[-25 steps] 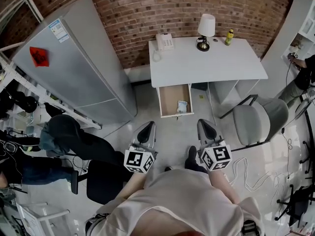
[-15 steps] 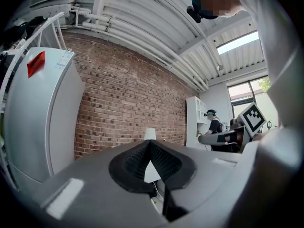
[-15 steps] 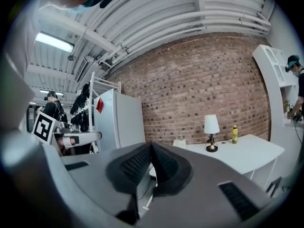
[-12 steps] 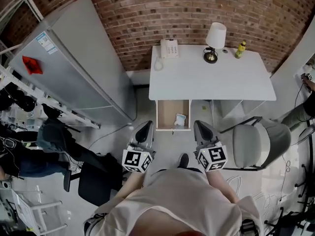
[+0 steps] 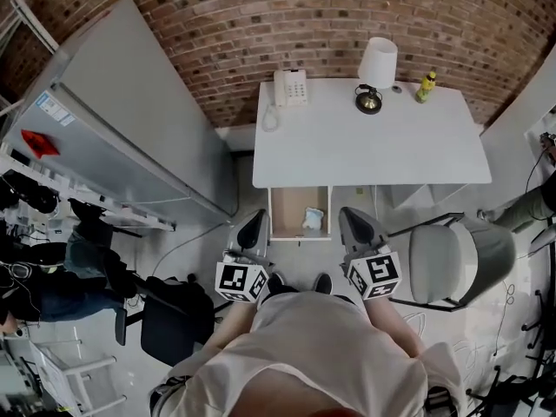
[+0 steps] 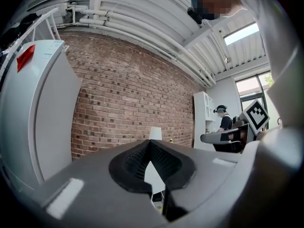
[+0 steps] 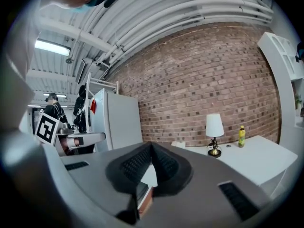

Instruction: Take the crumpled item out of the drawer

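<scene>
crumpled item [image 5: 313, 220]: pale wad in the right half of the open drawer [image 5: 285, 217], which is pulled out from under the white desk [image 5: 373, 150] toward the person, so it is reachable from above.

left gripper [image 5: 257, 222], right gripper [image 5: 349, 220]: held low, one at each side of the drawer front. both have jaws closed together with nothing between them, and neither touches the item.

judgement: approach stage; jaws must part before the reach.

phone [image 5: 289, 87], lamp [image 5: 376, 68] and bottle [image 5: 425, 86] sit far back on the desk, clear of the path. chair [image 5: 452, 263] is near the right gripper; fridge [image 5: 130, 137] is to the left. nothing covers the item.
</scene>
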Tool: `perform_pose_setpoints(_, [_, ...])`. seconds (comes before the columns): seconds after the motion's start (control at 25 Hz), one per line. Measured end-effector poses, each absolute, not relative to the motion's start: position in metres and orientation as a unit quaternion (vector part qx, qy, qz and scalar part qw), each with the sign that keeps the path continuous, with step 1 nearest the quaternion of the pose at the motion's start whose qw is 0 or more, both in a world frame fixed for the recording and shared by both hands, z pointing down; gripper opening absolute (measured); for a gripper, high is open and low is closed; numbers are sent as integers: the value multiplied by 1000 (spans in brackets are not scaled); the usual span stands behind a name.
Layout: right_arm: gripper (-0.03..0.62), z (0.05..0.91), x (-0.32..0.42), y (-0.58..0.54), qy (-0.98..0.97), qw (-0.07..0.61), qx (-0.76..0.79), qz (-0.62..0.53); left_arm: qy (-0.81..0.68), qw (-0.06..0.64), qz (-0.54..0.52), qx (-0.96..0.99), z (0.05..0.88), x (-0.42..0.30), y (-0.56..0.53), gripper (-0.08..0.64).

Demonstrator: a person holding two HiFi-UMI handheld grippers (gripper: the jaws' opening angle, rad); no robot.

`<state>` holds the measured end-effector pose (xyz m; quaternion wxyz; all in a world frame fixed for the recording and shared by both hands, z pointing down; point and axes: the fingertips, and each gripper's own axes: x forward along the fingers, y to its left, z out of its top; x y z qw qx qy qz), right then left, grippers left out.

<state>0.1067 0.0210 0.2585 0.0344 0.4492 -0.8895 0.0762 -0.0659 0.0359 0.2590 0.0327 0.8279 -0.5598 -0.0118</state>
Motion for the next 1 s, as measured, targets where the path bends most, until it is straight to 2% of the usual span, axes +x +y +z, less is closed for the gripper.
perform_pose_setpoints(0.52, [8, 281, 78, -37, -860, 63, 496, 99, -516, 72, 18, 853, 296, -101, -37, 8])
perform_pose_setpoints(0.8, [8, 318, 54, -59, -856, 95, 495, 118, -497, 94, 40, 862, 331, -120, -58, 8])
perform_pose_setpoints(1.0, [8, 363, 47, -64, -848, 122, 493, 149, -490, 139, 61, 858, 378, -125, -56, 8])
